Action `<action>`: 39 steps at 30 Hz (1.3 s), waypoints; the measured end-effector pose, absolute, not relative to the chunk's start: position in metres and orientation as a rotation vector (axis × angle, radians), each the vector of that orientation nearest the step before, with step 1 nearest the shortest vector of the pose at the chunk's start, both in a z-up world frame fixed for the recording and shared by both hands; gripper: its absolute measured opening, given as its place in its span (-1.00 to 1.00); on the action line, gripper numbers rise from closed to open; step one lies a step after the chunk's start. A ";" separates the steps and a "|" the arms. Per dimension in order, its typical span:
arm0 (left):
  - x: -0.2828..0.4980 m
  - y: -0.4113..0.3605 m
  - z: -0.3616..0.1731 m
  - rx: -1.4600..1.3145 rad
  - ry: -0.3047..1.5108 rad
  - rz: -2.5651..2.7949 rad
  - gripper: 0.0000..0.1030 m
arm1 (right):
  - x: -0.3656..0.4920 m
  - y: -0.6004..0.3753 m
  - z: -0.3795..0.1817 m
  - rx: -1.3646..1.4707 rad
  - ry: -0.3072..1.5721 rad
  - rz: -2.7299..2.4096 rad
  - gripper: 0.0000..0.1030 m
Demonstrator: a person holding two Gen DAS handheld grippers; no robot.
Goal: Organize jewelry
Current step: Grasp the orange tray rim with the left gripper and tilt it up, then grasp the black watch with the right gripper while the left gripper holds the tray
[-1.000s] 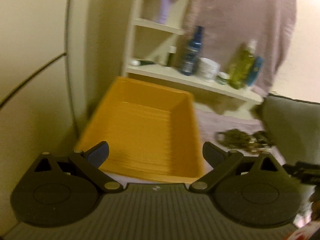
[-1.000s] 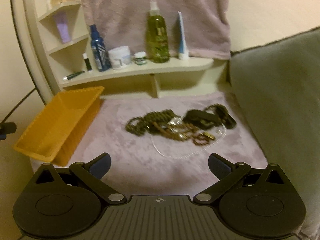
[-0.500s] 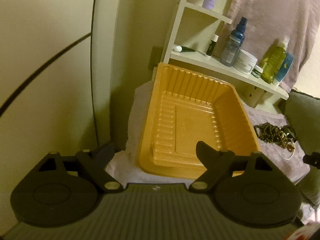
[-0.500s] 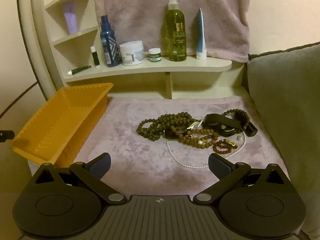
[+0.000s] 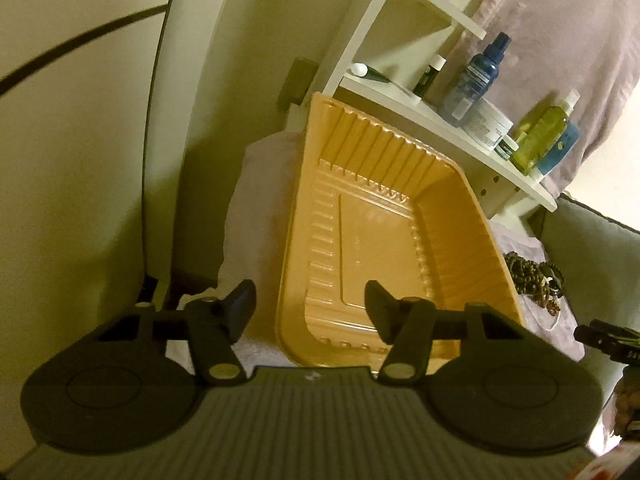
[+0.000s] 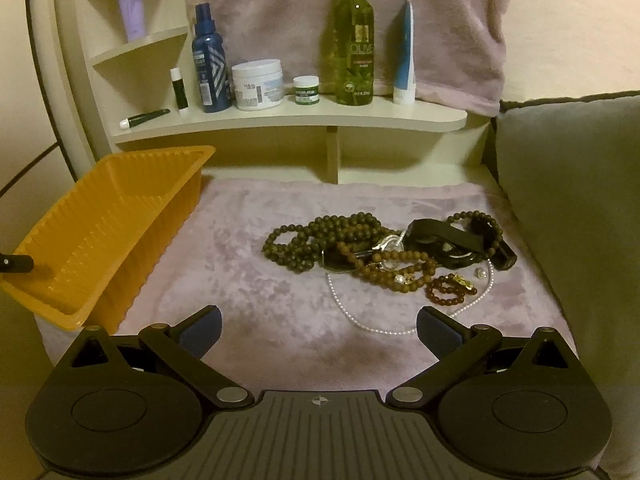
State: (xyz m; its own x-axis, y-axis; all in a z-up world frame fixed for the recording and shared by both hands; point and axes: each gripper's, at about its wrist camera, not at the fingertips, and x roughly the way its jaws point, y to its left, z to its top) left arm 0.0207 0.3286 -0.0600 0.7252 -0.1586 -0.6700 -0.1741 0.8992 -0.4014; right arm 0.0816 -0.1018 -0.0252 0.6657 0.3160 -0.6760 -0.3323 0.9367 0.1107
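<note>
An empty orange plastic tray [image 5: 452, 216] [image 6: 100, 236] stands at the left end of a mauve cloth [image 6: 248, 268]. A pile of jewelry [image 6: 384, 248] lies on the cloth to its right: dark bead strings, a black strap [image 6: 444, 236], a small red bead bracelet [image 6: 448, 290] and a thin pearl necklace [image 6: 376, 326]. The pile shows at the right in the left wrist view [image 5: 534, 276]. My left gripper [image 5: 310, 302] is open, its jaws astride the tray's near left corner. My right gripper [image 6: 318, 330] is open and empty, short of the pile.
A white shelf [image 6: 288, 118] behind the cloth carries a blue spray bottle [image 6: 208, 60], a white jar [image 6: 258, 84], a green bottle [image 6: 354, 40] and a tube [image 6: 404, 56]. A grey cushion [image 6: 572, 216] borders the right. A wall [image 5: 80, 140] is at the left.
My left gripper has swung left and closer to the tray's near corner, its jaws somewhat narrower. My right gripper has moved nearer to the jewelry pile.
</note>
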 end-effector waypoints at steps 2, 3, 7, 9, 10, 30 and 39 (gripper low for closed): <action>0.022 0.327 -0.063 -0.464 0.758 0.007 -0.04 | 0.084 -0.101 -0.027 -0.026 0.764 0.364 1.00; 0.022 0.326 -0.063 -0.464 0.752 0.008 -0.09 | 0.085 -0.100 -0.027 -0.027 0.765 0.363 1.00; 0.023 0.322 -0.067 -0.472 0.734 0.017 -0.21 | 0.088 -0.099 -0.029 -0.025 0.773 0.359 1.00; 0.024 0.322 -0.069 -0.482 0.731 0.022 -0.30 | 0.089 -0.099 -0.030 -0.027 0.775 0.357 1.00; 0.025 0.321 -0.069 -0.483 0.730 0.026 -0.34 | 0.089 -0.099 -0.030 -0.026 0.775 0.357 1.00; 0.018 0.267 -0.036 -0.288 0.732 0.179 -0.88 | 0.088 -0.116 -0.028 0.031 0.744 0.349 1.00; 0.020 0.216 -0.009 -0.084 0.717 0.242 -0.88 | 0.089 -0.144 -0.032 0.055 0.694 0.332 1.00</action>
State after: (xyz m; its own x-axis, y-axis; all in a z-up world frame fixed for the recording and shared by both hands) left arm 0.0199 0.2156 -0.0094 0.7275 0.1904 -0.6591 -0.2477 0.9688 0.0065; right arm 0.0886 -0.1439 -0.0316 0.7186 0.3185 -0.6182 -0.2821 0.9460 0.1594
